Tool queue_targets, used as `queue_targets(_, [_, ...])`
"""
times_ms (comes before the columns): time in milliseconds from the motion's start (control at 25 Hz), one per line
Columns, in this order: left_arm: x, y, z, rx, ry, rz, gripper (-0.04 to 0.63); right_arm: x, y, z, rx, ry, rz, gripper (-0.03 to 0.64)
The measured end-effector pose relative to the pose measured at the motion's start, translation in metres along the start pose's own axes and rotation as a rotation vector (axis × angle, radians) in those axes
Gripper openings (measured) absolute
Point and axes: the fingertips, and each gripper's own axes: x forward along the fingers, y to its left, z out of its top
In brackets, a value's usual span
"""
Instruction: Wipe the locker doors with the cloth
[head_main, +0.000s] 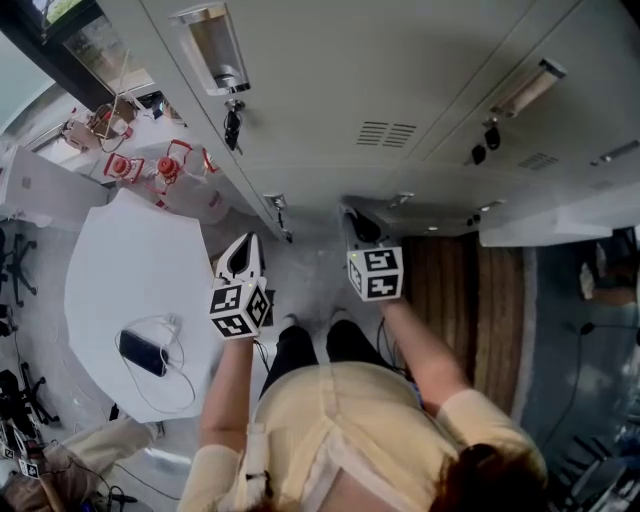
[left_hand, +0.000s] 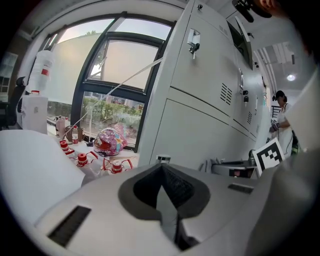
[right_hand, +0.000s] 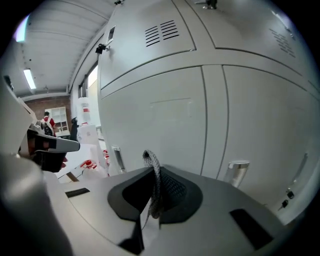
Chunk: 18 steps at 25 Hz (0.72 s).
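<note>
Grey metal locker doors (head_main: 330, 80) fill the top of the head view, and both grippers point at their lower part. My right gripper (head_main: 358, 224) is shut on a thin strip of grey mesh cloth (right_hand: 155, 186) that sticks up between its jaws (right_hand: 152, 172). It hangs a short way off a lower locker door (right_hand: 165, 120), not touching it. My left gripper (head_main: 243, 256) is beside it on the left. Its jaws (left_hand: 161, 168) are shut with nothing between them, facing the end of the locker row (left_hand: 200, 125).
A white table (head_main: 130, 270) stands at the left with a phone and cable (head_main: 143, 352). Red-capped bottles (head_main: 165, 170) and a colourful helmet (left_hand: 110, 141) sit by the window. Keys (head_main: 232, 125) hang from a locker lock. Another person (head_main: 90, 450) is at the lower left.
</note>
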Motion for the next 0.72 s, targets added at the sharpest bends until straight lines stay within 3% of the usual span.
queue_targets(440, [-0.023, 0.046, -0.016, -0.047, -0.016, 0.087, 0.002, 0.048, 0.084, -0.012, -0.052, 0.045, 0.151, 0.020])
queue_targets(720, [-0.025, 0.063, -0.026, -0.057, -0.014, 0.116, 0.002, 0.075, 0.116, -0.024, -0.104, 0.051, 0.200, 0.020])
